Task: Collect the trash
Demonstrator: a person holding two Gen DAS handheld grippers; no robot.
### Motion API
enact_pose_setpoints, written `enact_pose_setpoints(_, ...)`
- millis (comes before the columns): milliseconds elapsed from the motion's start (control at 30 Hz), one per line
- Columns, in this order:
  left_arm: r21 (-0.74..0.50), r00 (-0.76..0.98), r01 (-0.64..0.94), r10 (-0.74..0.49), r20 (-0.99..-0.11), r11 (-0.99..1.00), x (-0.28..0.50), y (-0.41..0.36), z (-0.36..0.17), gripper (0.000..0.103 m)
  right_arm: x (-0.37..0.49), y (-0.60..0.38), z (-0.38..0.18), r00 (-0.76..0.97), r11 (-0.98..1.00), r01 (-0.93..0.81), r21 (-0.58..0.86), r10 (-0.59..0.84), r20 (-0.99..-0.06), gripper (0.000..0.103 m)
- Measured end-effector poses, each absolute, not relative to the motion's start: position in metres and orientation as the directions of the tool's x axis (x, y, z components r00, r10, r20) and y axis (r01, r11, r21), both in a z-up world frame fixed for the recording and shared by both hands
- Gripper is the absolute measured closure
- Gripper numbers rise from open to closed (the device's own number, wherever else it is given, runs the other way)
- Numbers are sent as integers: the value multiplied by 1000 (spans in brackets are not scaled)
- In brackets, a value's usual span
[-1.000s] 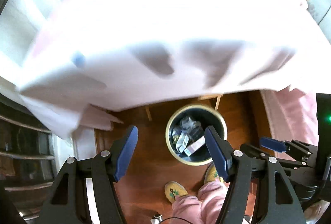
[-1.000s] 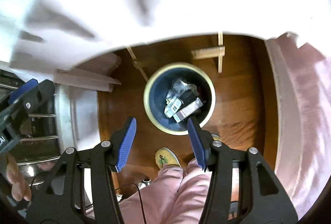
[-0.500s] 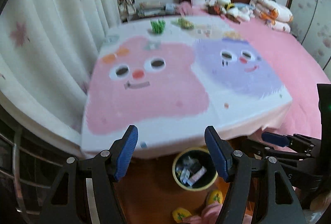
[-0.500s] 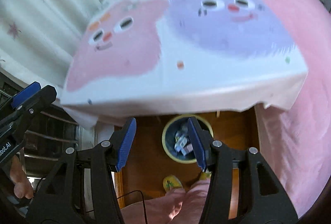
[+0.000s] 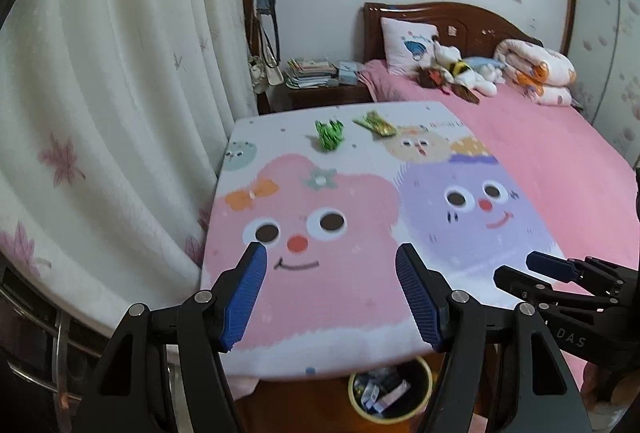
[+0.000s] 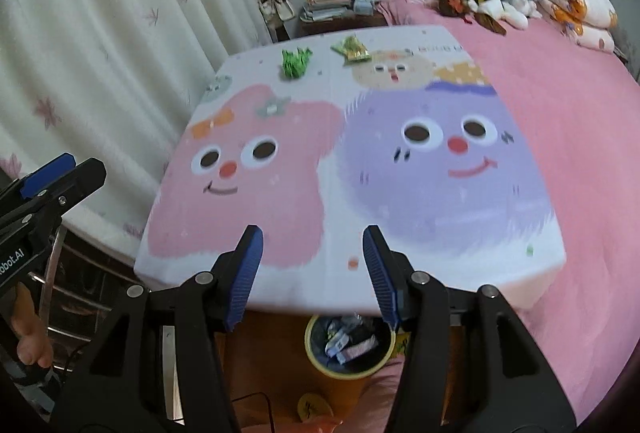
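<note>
Two wrappers left at the tabletop's (image 5: 332,297) far edge, both tongs apart and empty.

From the left: the left tongs (image 5: 330,297) hover over the near edge, the crumpled green wrapper (image 5: 329,134) well ahead and about centred between its fingers; the flat green-yellow packet (image 5: 375,124) lies just right of it, long axis slanting rightward, likely nearer the right tongs (image 6: 313,273). Below the near edge stands the trash bin (image 6: 316,359), already holding scraps.

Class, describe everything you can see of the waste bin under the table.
The waste bin is round, with a yellow rim and a dark inside. It stands upright on the brown wooden floor, partly under the near edge of the table. It holds a heap of crumpled wrappers and small cartons. Nothing grips it; both tongs hang open above.
</note>
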State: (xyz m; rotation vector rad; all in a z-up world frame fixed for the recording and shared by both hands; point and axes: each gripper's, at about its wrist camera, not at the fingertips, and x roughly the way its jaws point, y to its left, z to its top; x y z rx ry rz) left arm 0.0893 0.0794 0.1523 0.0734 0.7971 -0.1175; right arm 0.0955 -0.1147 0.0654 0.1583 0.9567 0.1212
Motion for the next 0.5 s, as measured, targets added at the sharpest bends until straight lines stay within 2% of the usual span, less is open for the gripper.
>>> enact_pose_setpoints(233, -10, 664, 40, -34, -747, 999, 192, 59, 148, 35, 204, -144, 55, 559, 974, -109, 196, 223, -798, 54)
enact_pose_setpoints(500, 22, 556, -46, 44, -830, 999, 348, 8, 92, 35, 365, -182, 8, 485, 960, -187, 206, 273, -831, 54)
